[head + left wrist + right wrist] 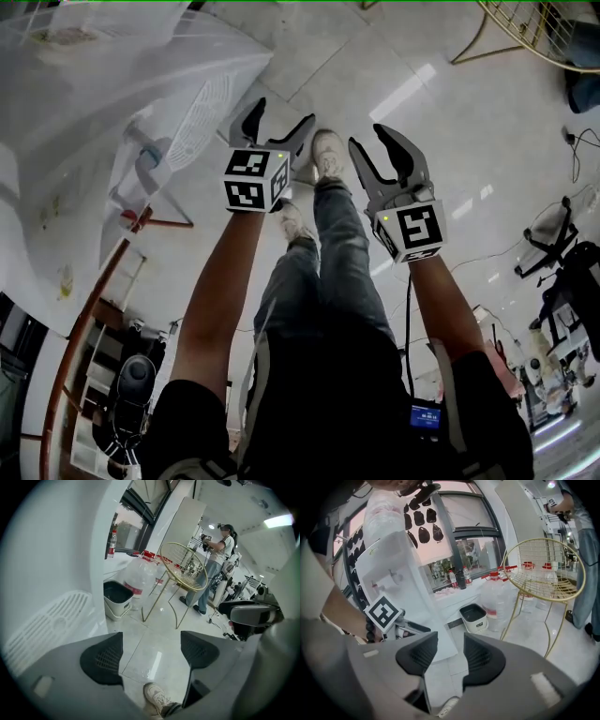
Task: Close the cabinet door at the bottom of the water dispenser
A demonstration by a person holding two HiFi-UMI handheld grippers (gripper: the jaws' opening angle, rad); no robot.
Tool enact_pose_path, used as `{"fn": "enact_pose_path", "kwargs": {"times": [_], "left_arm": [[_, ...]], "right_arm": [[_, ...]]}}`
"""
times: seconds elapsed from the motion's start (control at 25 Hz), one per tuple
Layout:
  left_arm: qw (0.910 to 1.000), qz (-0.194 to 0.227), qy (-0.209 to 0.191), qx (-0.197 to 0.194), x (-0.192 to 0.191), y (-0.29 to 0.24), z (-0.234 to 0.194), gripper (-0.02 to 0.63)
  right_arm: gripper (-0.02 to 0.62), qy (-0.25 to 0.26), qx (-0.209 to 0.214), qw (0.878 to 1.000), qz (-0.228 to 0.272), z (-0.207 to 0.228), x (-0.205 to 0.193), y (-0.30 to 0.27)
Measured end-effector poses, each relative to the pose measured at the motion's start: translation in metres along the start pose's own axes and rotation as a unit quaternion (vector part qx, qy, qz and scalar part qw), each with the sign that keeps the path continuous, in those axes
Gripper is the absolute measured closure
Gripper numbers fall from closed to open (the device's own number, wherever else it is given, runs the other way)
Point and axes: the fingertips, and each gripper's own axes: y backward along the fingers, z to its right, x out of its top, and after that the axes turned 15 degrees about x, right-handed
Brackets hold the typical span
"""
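Right gripper view: bin [474, 618] between water dispenser [401, 573] and chair [544, 562].

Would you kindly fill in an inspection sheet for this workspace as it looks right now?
Surface: glossy tiled floor; the wearer's shoes stand on it.
Job's things: white water dispenser at the left; whether its cabinet door is shut cannot be told.
Clutter: bin, water jugs and gold wire chair beyond the dispenser.
Grippers: left gripper open, empty; right gripper open, empty.
Cables: cable on the floor at the right.
Surroundings: another person past the chair; window behind the dispenser.
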Motion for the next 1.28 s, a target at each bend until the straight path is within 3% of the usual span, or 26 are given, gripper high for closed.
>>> {"fn": "enact_pose_path", "kwargs": {"times": [0.32,0.48,0.72,0.96,1.28], "left_arm": [[0.9989,0.047,-0.005,-0.004,-0.014,0.116,-0.002,0.28],[0.9973,0.072,0.01,0.012,-0.017,0.19,-0.015,0.314],[0.9881,0.148,0.033,0.025,0.023,0.291,-0.037,0.325],[0.9758,0.215,0.025,0.031,0.06,0.402,-0.037,0.339],[0.9624,0.266,0.024,0.05,0.09,0.502,-0.06,0.339]], "right_arm": [[0.426,0.016,-0.03,0.998,0.049,-0.064,0.028,0.045],[0.429,0.038,-0.015,0.998,0.055,-0.117,0.051,0.066],[0.448,0.093,0.016,0.991,0.098,-0.193,0.125,0.085],[0.469,0.134,0.037,0.983,0.119,-0.267,0.181,0.117],[0.48,0.155,0.061,0.974,0.155,-0.329,0.238,0.14]]}}
